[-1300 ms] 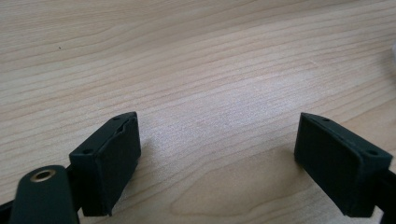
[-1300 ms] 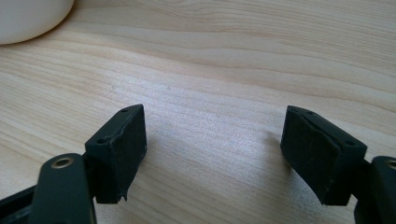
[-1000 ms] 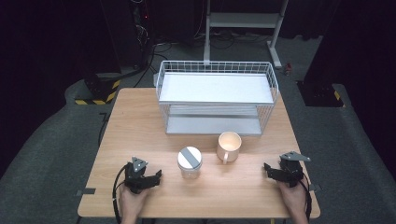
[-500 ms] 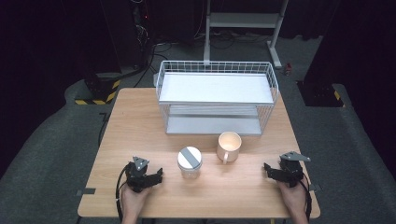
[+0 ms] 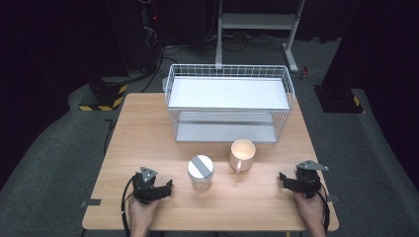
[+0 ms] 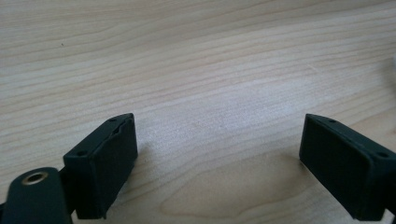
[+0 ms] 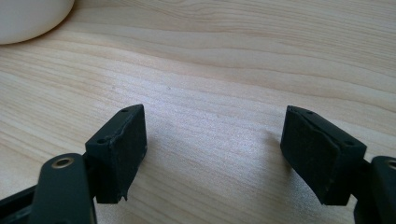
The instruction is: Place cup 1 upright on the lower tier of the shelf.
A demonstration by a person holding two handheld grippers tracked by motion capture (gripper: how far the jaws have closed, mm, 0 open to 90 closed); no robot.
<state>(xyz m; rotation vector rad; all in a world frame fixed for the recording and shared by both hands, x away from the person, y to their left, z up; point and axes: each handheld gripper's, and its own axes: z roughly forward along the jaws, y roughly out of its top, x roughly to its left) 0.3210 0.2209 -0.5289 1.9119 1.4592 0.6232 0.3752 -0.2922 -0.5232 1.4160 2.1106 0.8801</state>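
- The left gripper (image 5: pixel 167 186) rests low over the near left part of the table (image 5: pixel 148 128), held in the person's left hand (image 5: pixel 142 213); its jaws stand apart and have just been opening, with bare wood between them
- In the left gripper view the two black pads (image 6: pixel 107 161) hover just above the wood grain, touching nothing
- The right gripper (image 5: pixel 282 178) sits near the table's near right corner in the right hand (image 5: pixel 310 210), a grey three-cornered plate on top; its jaws are also apart, and nothing lies between them
- In the right gripper view the pads (image 7: pixel 123 147) frame plain tabletop, and a pale rounded base shows at the upper left corner, most likely the mug
- A jar (image 5: pixel 200 172) with a white lid and a grey stripe across it stands to the right of the left gripper, near but apart from it
- A cream mug (image 5: pixel 242 154) stands just beyond and to the right of the jar, between the two grippers and a little farther from the person; its handle points toward the near edge
- A white wire rack (image 5: pixel 230 106) with two shelves stands beyond both the jar and the mug, well away from either gripper, at the far side of the table
- A cable trails from each gripper back toward the person
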